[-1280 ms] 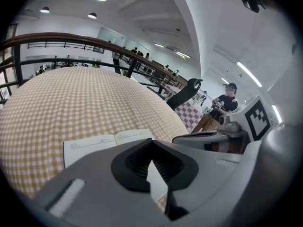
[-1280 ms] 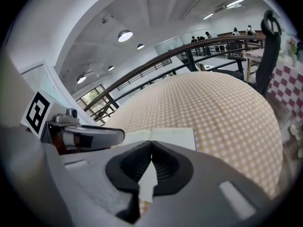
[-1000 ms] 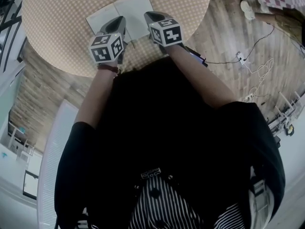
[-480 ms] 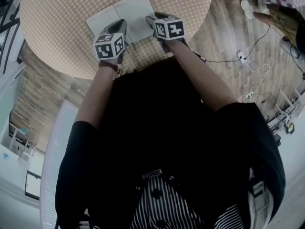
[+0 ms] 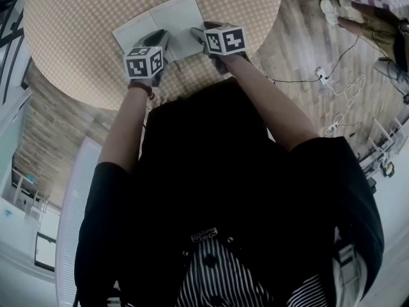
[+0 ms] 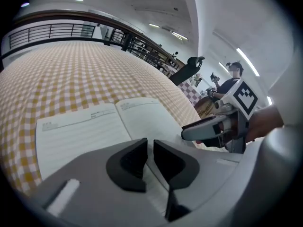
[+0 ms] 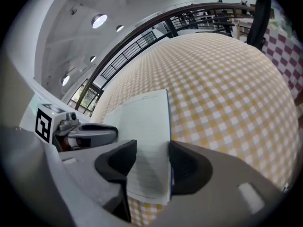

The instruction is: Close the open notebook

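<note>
Yellow-and-white checked cloth covers the round desk (image 5: pixel 77 37), and the open notebook (image 5: pixel 160 21) lies flat on it with both lined pages facing up, near the person's side of the desk.

The left tongs (image 6: pixel 149 150) hang over the near edge of the left page, close to the spine. Their jaws are drawn almost together, with only a slit between them and nothing gripped. Held closed like that, they look meant as a blunt presser to pin the left half while the other half swings over, though I cannot tell whether they touch the paper.

The right tongs (image 7: pixel 152 160) sit at the near right corner of the right page. Their jaws have just been opening and now stand wide apart. The page's outer edge, with a thin blue cover line under it, lies between them without being pinched. That straddle suits the job. Closing on that edge would give a hold for folding the right half leftward over the spine.
</note>
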Demonstrator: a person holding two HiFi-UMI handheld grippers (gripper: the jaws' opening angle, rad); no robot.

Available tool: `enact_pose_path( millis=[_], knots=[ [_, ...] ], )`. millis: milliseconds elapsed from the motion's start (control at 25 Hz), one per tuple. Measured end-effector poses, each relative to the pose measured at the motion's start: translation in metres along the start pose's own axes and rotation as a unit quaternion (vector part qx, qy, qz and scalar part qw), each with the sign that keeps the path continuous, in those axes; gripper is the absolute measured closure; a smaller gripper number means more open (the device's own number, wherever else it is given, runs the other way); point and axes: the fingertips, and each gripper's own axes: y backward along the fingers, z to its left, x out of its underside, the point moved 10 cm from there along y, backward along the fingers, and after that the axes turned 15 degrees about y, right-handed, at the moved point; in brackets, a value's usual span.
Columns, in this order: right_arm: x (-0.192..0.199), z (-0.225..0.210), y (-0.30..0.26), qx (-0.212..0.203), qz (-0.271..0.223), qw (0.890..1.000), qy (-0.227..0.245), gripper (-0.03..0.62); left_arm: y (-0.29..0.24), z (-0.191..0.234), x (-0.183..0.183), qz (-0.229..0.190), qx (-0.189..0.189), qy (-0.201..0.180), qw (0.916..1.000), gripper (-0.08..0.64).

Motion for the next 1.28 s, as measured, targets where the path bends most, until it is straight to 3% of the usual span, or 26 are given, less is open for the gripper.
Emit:
enact_pose_path(
  millis=[120, 240, 440, 680, 880, 1080, 1280],
  knots=[
    [0.001, -0.004, 0.002, -0.022, -0.005, 0.999, -0.031, 0.388, 0.000, -0.001, 0.001, 0.006, 0.009, -0.012, 0.9999, 0.531],
    [0.000, -0.001, 0.001, -0.029, -0.004, 0.999, -0.026, 0.387, -0.001, 0.000, 0.001, 0.007, 0.011, -0.027, 0.9995, 0.531],
    [-0.002, 0.004, 0.004, -0.054, -0.014, 0.997, -0.048, 0.387, 0.002, 0.005, 0.002, -0.002, 0.027, -0.018, 0.9995, 0.531],
    [-0.010, 0.017, 0.018, -0.074, -0.036, 0.996, -0.041, 0.388, 0.004, 0.010, 0.002, -0.010, 0.046, -0.015, 0.9988, 0.529],
    [-0.014, 0.028, 0.042, -0.084, -0.073, 0.992, -0.057, 0.388, 0.006, 0.012, 0.005, -0.014, 0.053, 0.000, 0.9985, 0.523],
    [-0.021, 0.052, 0.053, -0.151, -0.104, 0.982, -0.050, 0.388, 0.009, 0.008, 0.005, -0.008, 0.043, -0.045, 0.9981, 0.542],
    [-0.022, 0.083, 0.053, -0.175, -0.098, 0.979, -0.027, 0.388, 0.018, 0.011, 0.013, -0.020, 0.032, -0.002, 0.9993, 0.535]
  ],
)
